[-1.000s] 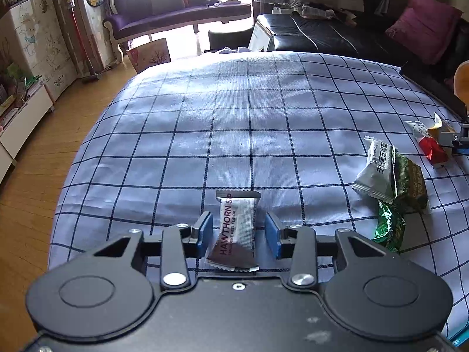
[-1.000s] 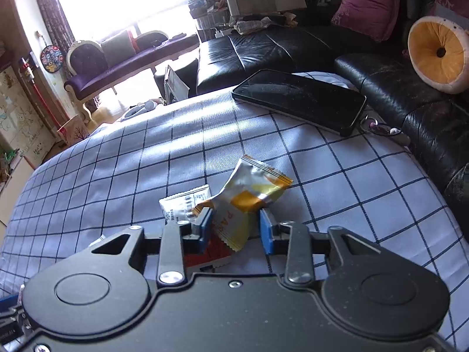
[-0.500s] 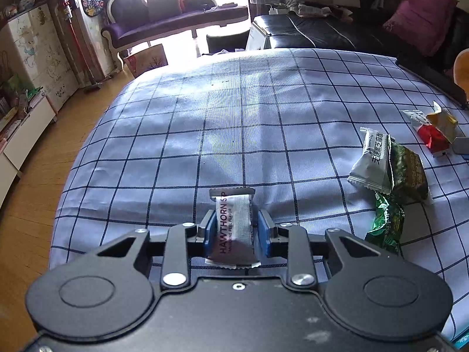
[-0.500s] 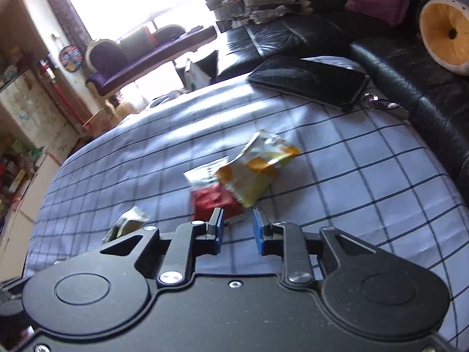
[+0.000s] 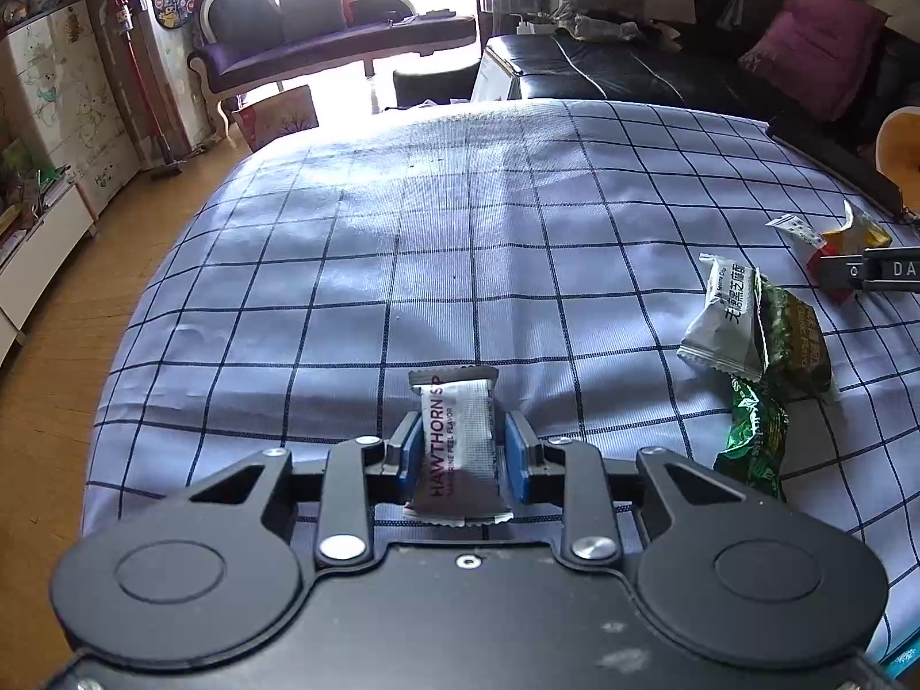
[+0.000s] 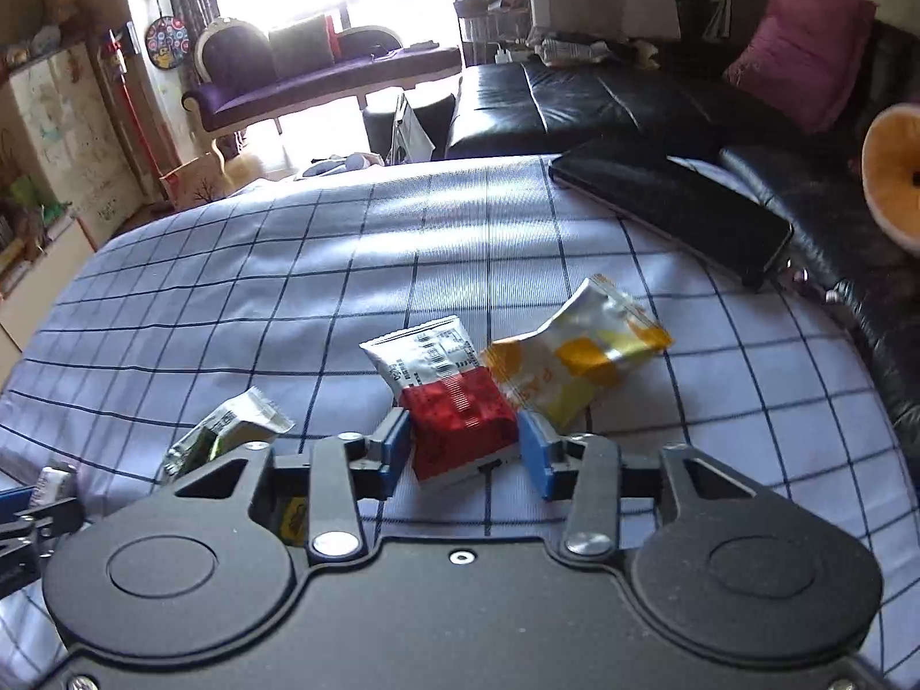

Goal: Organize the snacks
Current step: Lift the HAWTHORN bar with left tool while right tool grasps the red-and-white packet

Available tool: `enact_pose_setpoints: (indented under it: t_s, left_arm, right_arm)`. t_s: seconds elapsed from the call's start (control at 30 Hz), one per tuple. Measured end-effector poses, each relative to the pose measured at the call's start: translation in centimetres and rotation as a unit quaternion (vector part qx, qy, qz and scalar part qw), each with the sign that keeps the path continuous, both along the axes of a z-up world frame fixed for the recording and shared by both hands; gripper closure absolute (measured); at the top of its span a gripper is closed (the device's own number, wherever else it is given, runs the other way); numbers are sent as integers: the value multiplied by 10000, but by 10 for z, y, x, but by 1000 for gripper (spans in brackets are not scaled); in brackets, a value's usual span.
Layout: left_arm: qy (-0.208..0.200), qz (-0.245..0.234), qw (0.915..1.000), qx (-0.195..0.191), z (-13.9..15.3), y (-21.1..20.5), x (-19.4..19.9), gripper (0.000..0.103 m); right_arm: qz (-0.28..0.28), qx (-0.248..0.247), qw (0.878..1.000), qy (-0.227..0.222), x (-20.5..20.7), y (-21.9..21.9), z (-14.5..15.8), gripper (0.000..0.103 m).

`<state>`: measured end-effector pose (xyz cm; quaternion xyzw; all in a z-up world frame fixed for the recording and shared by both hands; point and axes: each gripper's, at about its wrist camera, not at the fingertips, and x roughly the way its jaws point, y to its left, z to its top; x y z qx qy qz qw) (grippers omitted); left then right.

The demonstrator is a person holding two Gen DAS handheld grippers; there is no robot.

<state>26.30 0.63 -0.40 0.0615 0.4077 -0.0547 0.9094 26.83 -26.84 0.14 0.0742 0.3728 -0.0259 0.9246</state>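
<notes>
Left wrist view: my left gripper (image 5: pixel 458 448) is clamped on the hawthorn packet (image 5: pixel 457 448), low over the checked cloth (image 5: pixel 402 241); a second ago its pads stood clear of the wrapper; a white packet (image 5: pixel 725 316) and green packets (image 5: pixel 796 333) already lie together to the right, so I judge sorting partly done.

Right wrist view: my right gripper (image 6: pixel 464 448) is opening, jaws wide around the red-and-white packet (image 6: pixel 454 402), not pressing it; the yellow packet (image 6: pixel 575 365) it earlier pinched now lies just beside; a phone (image 6: pixel 673 201) rests beyond.
</notes>
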Motion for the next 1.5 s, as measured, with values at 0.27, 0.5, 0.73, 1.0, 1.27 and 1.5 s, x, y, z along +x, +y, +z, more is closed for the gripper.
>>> enact_pose_setpoints:
  t_s: [0.27, 0.5, 0.73, 1.0, 1.27, 1.5]
  left_arm:
    - [12, 27, 10000, -61, 1, 1, -1, 74]
    - [19, 51, 9999, -93, 3, 2, -2, 76]
    - [37, 70, 9999, 69, 6, -7, -4, 81]
    - [148, 151, 9998, 11, 5, -6, -1, 81]
    - [191, 175, 9996, -72, 5, -2, 2, 81]
    - [234, 292, 9993, -23, 6, -6, 3, 81]
  right_arm:
    - [359, -633, 9973, -111, 11, 16, -2, 44]
    - [599, -788, 9949, -178, -1, 23, -1, 68]
    - [794, -649, 9947, 41, -41, 19, 2, 79]
    - [1140, -1039, 9869, -471, -22, 25, 18, 47]
    - [1775, -1389, 9740, -242, 26, 26, -4, 47]
    - [1956, -1044, 9748, -229, 30, 14, -6, 47]
